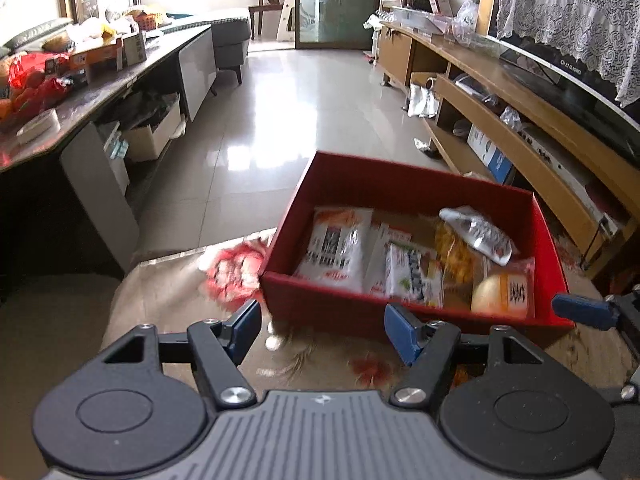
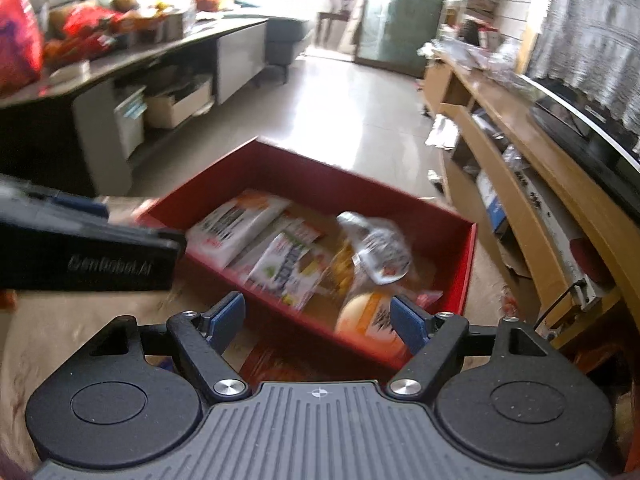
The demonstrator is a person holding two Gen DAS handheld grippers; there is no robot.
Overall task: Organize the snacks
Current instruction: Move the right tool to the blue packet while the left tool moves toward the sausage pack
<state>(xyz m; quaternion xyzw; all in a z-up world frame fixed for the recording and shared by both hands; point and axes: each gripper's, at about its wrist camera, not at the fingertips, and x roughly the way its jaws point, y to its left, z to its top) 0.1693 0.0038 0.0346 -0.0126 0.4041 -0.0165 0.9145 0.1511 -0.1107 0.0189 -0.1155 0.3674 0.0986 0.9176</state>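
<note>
A red open box (image 1: 344,176) stands on a floral tablecloth and holds several snack packets: a white packet (image 1: 338,248), a green and white packet (image 1: 416,276), a silver pouch (image 1: 476,234) and an orange-labelled bun (image 1: 504,290). A red and white packet (image 1: 232,272) lies outside, against the box's left wall. My left gripper (image 1: 322,330) is open and empty, just before the box's near wall. My right gripper (image 2: 316,322) is open and empty, over the box's (image 2: 466,272) near right corner, above the bun (image 2: 368,320). The left gripper body (image 2: 80,248) shows at the left of the right wrist view.
The tablecloth (image 1: 180,320) covers the table under the box. A dark side table (image 1: 100,84) with fruit and boxes stands at the left. A wooden TV cabinet (image 1: 520,120) with a television runs along the right. Tiled floor (image 1: 280,100) lies beyond.
</note>
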